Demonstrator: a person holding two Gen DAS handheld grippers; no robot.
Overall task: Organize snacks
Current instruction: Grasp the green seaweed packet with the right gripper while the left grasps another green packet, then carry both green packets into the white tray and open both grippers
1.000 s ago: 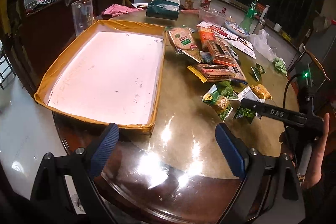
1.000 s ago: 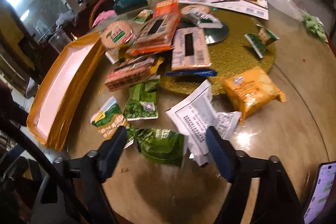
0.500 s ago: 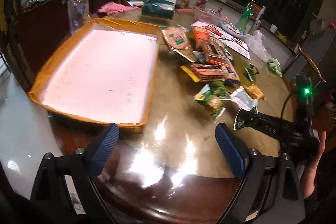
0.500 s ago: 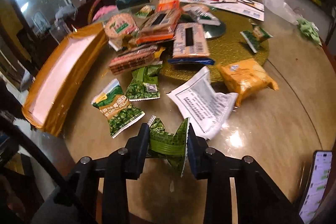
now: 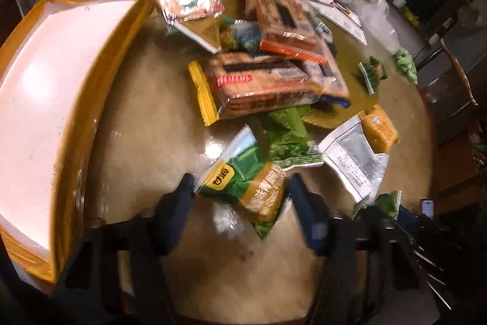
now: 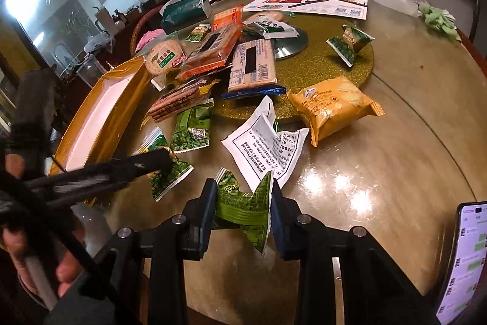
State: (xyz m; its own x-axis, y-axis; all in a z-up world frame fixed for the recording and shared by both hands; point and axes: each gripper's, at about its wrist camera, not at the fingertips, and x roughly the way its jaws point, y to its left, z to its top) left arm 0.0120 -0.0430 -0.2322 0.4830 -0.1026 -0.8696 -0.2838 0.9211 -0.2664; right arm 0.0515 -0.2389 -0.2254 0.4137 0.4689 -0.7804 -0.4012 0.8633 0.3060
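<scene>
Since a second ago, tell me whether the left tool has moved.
Yes. The left tool has gone forward from the table's near edge, past the yellow tray corner, toward the snack pile, and now straddles the green pea packet.

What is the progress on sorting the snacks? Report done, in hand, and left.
Done: nothing; the yellow tray shows no snacks in it. In hand: the right tongs are shut on a green snack packet; the left tongs straddle a green-and-yellow pea packet, still open. Left: the cracker packs, orange bag and other packets on the table.
</scene>
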